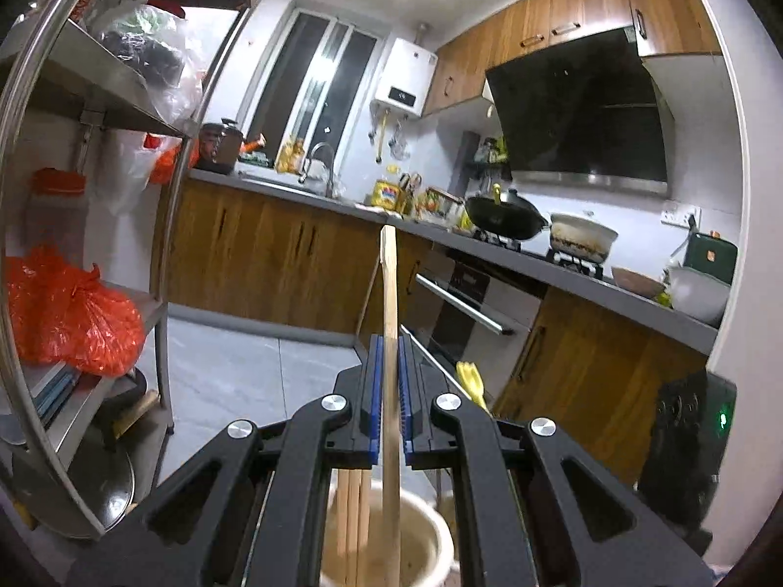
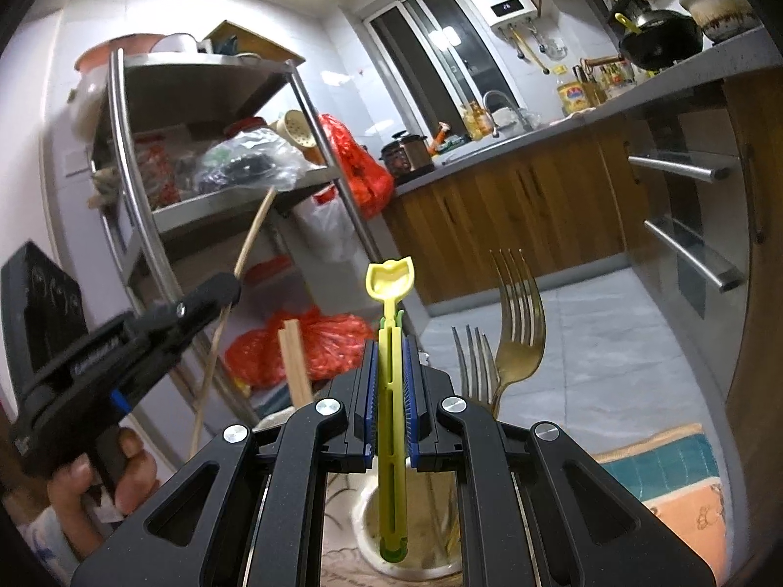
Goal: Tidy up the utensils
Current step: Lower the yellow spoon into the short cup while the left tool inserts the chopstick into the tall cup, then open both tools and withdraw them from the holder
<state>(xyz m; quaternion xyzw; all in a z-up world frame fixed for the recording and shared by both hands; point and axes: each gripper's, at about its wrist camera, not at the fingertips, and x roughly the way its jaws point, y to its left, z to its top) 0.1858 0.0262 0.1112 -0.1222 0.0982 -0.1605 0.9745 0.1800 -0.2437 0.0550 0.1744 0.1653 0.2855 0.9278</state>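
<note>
My left gripper (image 1: pixel 390 342) is shut on a wooden chopstick (image 1: pixel 389 283) that stands upright over a cream utensil holder (image 1: pixel 430 523) with more chopsticks (image 1: pixel 350 513) in it. My right gripper (image 2: pixel 390 342) is shut on a yellow-green plastic utensil (image 2: pixel 390 288), upright, its lower end inside a second cream holder (image 2: pixel 416 553). Two metal forks (image 2: pixel 518 313) stand in that holder to the right. The left gripper (image 2: pixel 230 288) shows in the right wrist view at left, with its chopstick (image 2: pixel 252 235) sticking up.
A steel shelf rack (image 1: pixel 161 225) with orange bags (image 1: pixel 73 313) stands left. Wooden cabinets and a grey counter (image 1: pixel 563 269) with a wok (image 1: pixel 504 215) and pot run along the back and right. An oven handle (image 2: pixel 695 254) is at right. Grey floor tiles (image 1: pixel 254 372) lie beyond.
</note>
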